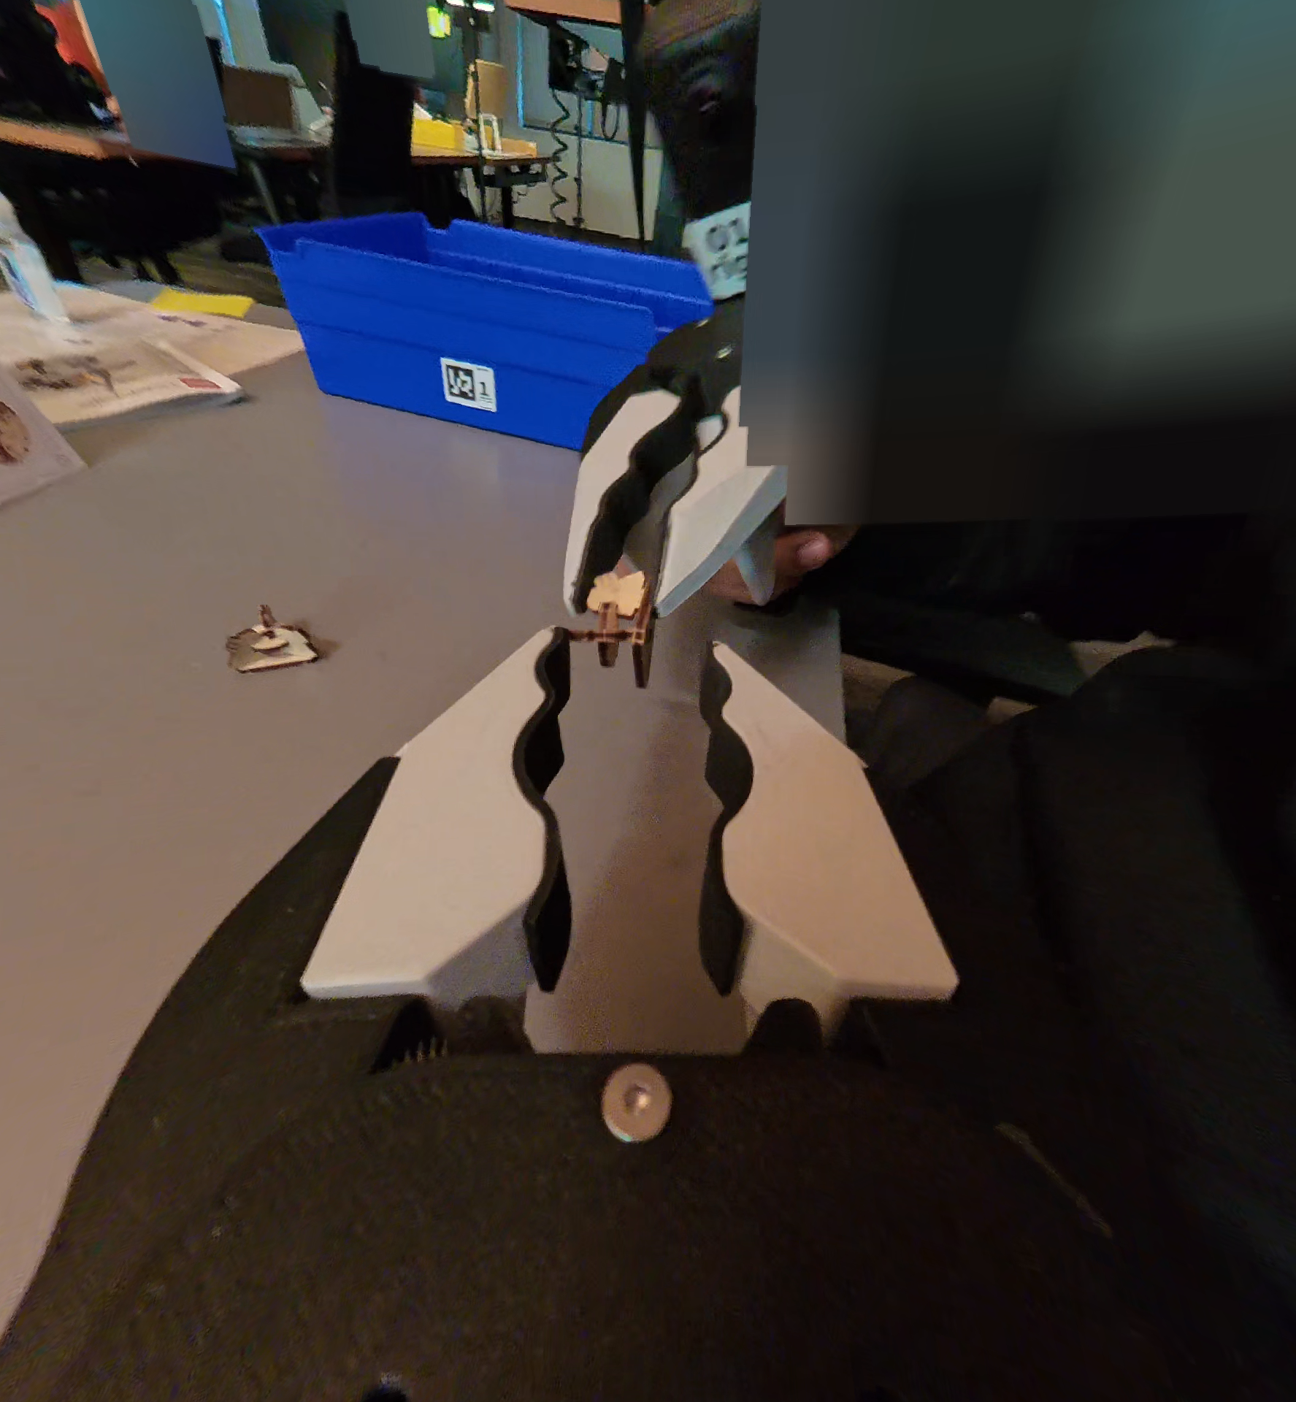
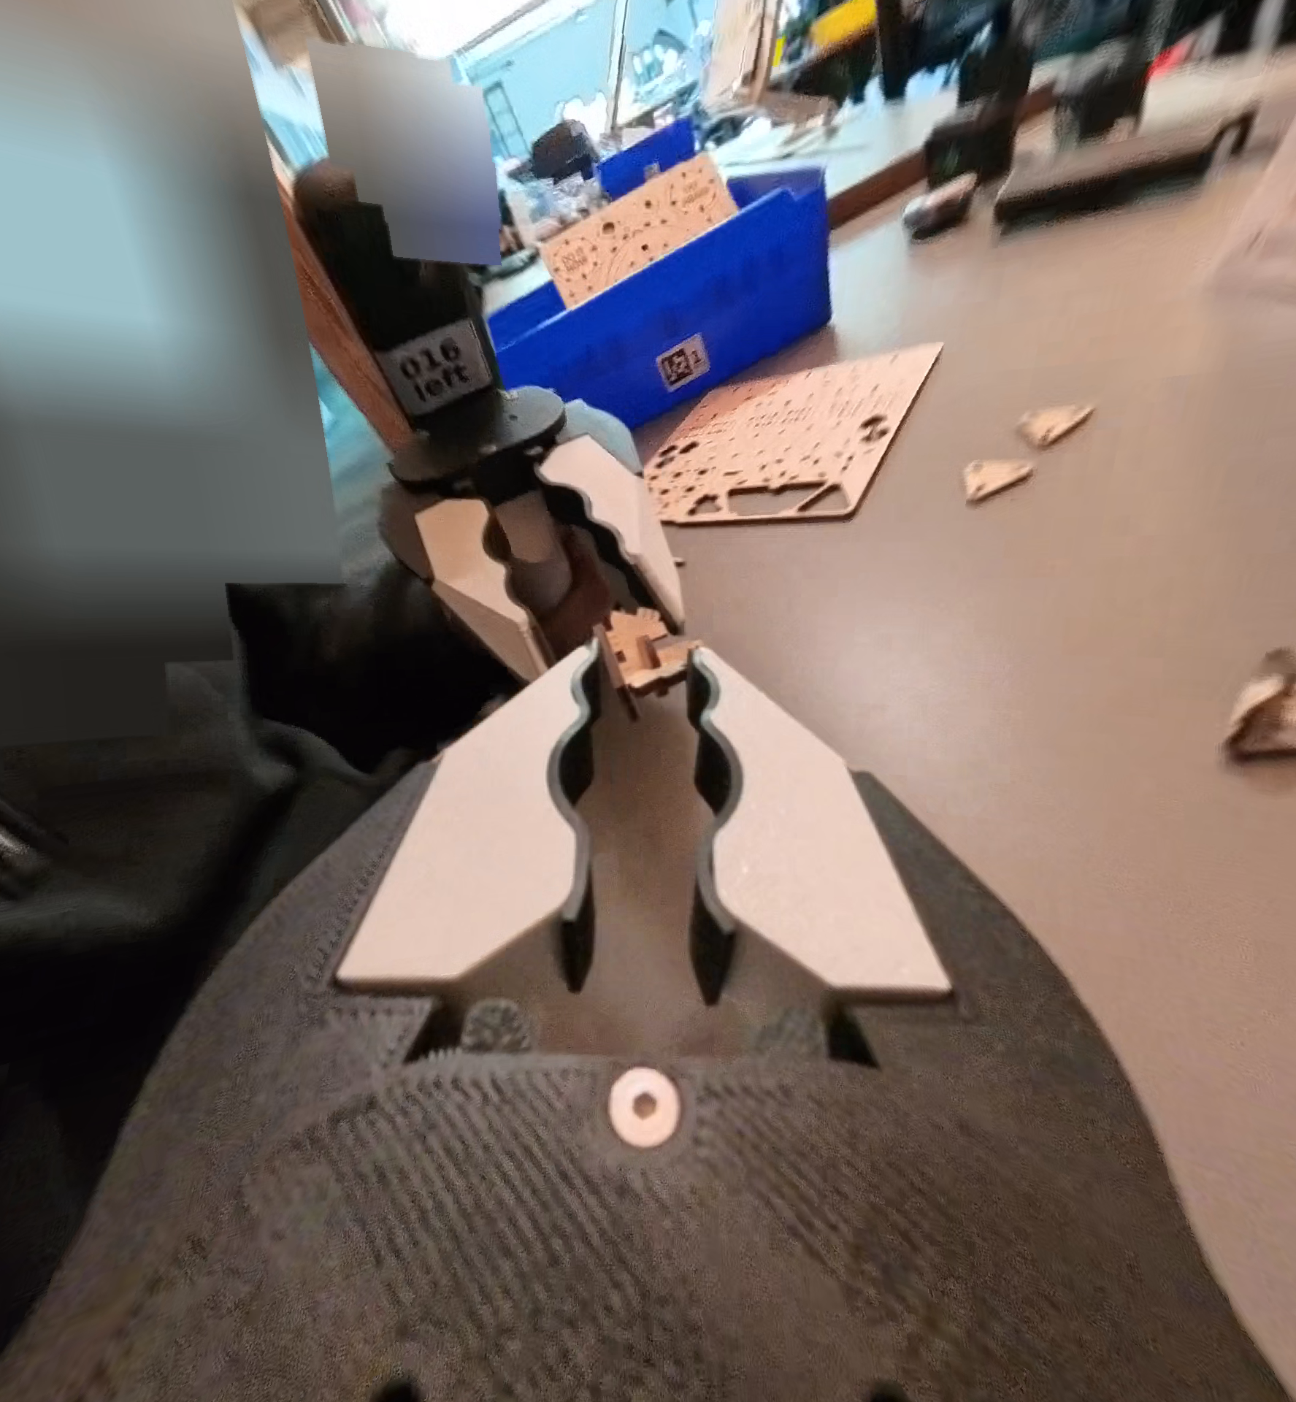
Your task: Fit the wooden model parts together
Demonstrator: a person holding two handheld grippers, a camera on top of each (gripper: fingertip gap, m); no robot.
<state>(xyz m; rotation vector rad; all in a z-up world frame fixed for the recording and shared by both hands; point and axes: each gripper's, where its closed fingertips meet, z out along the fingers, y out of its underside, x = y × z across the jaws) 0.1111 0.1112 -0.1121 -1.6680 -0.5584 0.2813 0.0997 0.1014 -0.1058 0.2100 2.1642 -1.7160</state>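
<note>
While a finished wooden model lies alone at the left of the counter, the left gripper has its fingers spread, one tip touching the small wooden assembly pinched by the right gripper.

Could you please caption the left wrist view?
Right claw grips small laser-cut wooden assembly before open left claw.

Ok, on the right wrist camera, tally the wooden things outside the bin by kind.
Loose small wooden pieces on the table: 3
Flat punched wooden sheet: 1
Held wooden assembly: 1
Total: 5
</note>
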